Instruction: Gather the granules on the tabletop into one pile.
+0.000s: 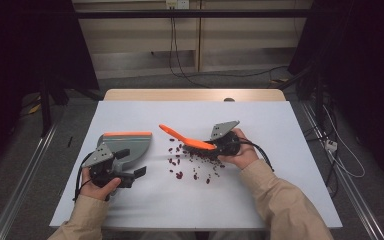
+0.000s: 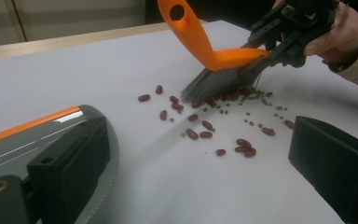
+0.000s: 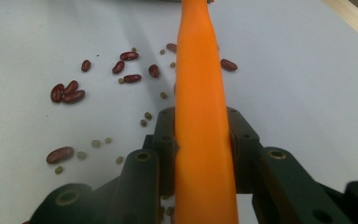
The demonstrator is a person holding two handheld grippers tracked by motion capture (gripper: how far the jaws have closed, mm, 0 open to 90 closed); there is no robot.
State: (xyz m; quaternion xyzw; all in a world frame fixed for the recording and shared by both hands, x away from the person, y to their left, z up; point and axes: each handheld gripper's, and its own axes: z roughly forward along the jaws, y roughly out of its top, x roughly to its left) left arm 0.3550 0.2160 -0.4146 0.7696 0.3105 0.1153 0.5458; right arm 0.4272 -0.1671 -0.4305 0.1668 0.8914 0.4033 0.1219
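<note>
My right gripper (image 1: 213, 146) (image 3: 205, 135) is shut on the handle of an orange brush (image 1: 182, 136) (image 3: 200, 84). The brush's grey bristles (image 2: 214, 84) rest on the white table sheet among scattered red kidney beans and small green beans (image 1: 190, 164) (image 2: 214, 126) (image 3: 70, 93). A grey dustpan with an orange lip (image 1: 130, 141) (image 2: 28, 135) lies at the left. My left gripper (image 1: 132, 162) (image 2: 196, 140) is open beside it. One of its jaws lies over the pan's near side, and the other stands apart over bare sheet.
The white sheet (image 1: 290, 150) covers a wooden table whose far edge (image 1: 195, 95) shows at the back. Metal rails run along the floor on both sides, and cables (image 1: 330, 145) lie on the floor to the right.
</note>
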